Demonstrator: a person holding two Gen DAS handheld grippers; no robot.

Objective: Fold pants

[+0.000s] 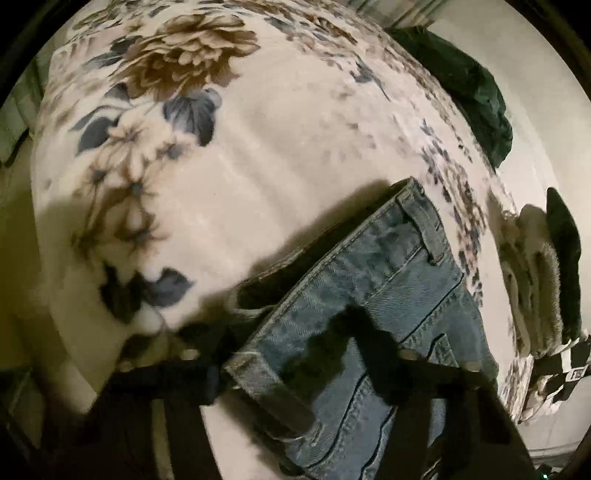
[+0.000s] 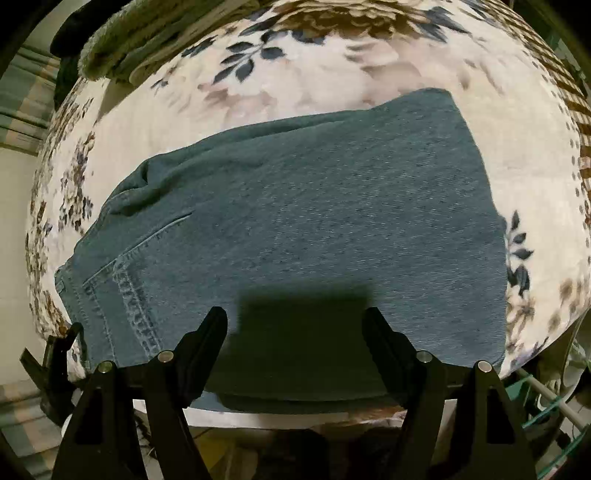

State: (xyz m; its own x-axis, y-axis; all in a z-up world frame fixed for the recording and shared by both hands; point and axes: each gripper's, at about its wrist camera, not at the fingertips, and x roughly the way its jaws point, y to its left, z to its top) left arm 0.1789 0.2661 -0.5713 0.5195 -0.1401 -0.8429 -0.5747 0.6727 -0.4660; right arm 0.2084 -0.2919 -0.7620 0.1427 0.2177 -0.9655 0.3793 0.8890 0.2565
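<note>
Blue denim pants (image 2: 314, 221) lie folded on a floral blanket (image 2: 295, 88). In the right wrist view they fill the middle, with a back pocket at the left. My right gripper (image 2: 295, 321) is open above their near edge, holding nothing. In the left wrist view the waistband end of the pants (image 1: 388, 266) lies at the lower right. My left gripper (image 1: 299, 354) hovers over that end with its fingers (image 1: 207, 373) spread apart, blurred and dark. It holds nothing that I can see.
The floral blanket (image 1: 258, 166) covers the bed. A dark green garment (image 1: 476, 88) lies at its far right edge. A stack of folded towels (image 1: 535, 273) sits at the right; it also shows in the right wrist view (image 2: 147, 33). A wire rack (image 2: 546, 398) stands at the lower right.
</note>
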